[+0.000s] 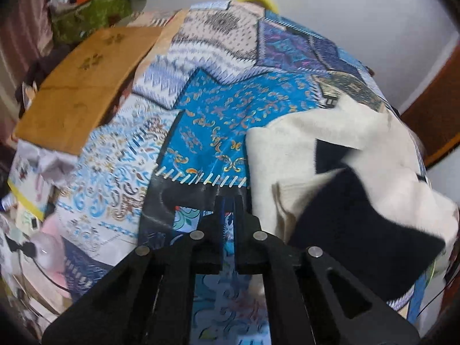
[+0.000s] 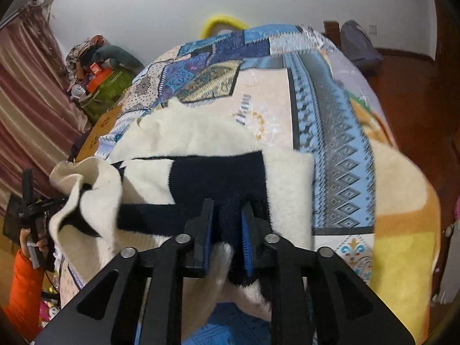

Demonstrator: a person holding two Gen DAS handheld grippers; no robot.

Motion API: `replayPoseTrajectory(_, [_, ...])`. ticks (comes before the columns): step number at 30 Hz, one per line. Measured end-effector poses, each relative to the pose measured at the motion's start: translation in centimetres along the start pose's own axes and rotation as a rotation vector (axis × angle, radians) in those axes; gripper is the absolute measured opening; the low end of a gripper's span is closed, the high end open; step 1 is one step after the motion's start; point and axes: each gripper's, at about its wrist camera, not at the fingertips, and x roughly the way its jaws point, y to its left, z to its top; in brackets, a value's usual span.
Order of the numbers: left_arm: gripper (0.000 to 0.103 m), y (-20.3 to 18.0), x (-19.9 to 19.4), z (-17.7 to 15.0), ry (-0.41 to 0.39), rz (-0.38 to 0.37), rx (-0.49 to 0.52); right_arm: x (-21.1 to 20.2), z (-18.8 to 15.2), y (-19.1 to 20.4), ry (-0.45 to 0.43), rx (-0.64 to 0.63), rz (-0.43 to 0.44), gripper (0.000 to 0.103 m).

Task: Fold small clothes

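Both grippers pitched down, L shut, R parted.

My left gripper (image 1: 228,201) points steeply down, jaws nearly together w/ only a thin slit, nothing between them. My right gripper (image 2: 227,207) tilts down too, jaws a bit apart, blue pads (image 2: 207,238) showing. In right wrist view my left hand (image 2: 34,240) grips its handle at far left, orange sleeve (image 2: 24,290) below.

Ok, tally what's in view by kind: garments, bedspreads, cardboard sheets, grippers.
Cream-and-black fuzzy knit garment: 1
Blue patchwork bedspread: 1
Flat brown cardboard sheet: 1
Black two-finger grippers, left gripper and right gripper: 2
Total: 5
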Motion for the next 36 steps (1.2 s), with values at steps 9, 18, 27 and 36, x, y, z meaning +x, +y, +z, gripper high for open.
replayPoseTrajectory(9, [0.033,-2.6,-2.5,-0.3,-0.042,-0.023,0.107,-4.8,-0.4,-0.1,-0.111,-0.091,-0.108,0.047])
replayPoseTrajectory(18, [0.033,-7.5,2.2,1.5,0.031,-0.065,0.195,-3.1,-3.5,-0.7,0.027,-0.168,-0.160,0.048])
replayPoseTrajectory(27, [0.025,-10.3,5.1,2.9,0.077,-0.126,0.276,-0.7,-1.4,1.8,0.001,-0.287,-0.120,0.063])
replayPoseTrajectory(36, [0.009,-9.9,2.9,3.4,-0.040,-0.113,0.265,2.7,1.4,3.4,-0.020,-0.313,-0.011,0.026])
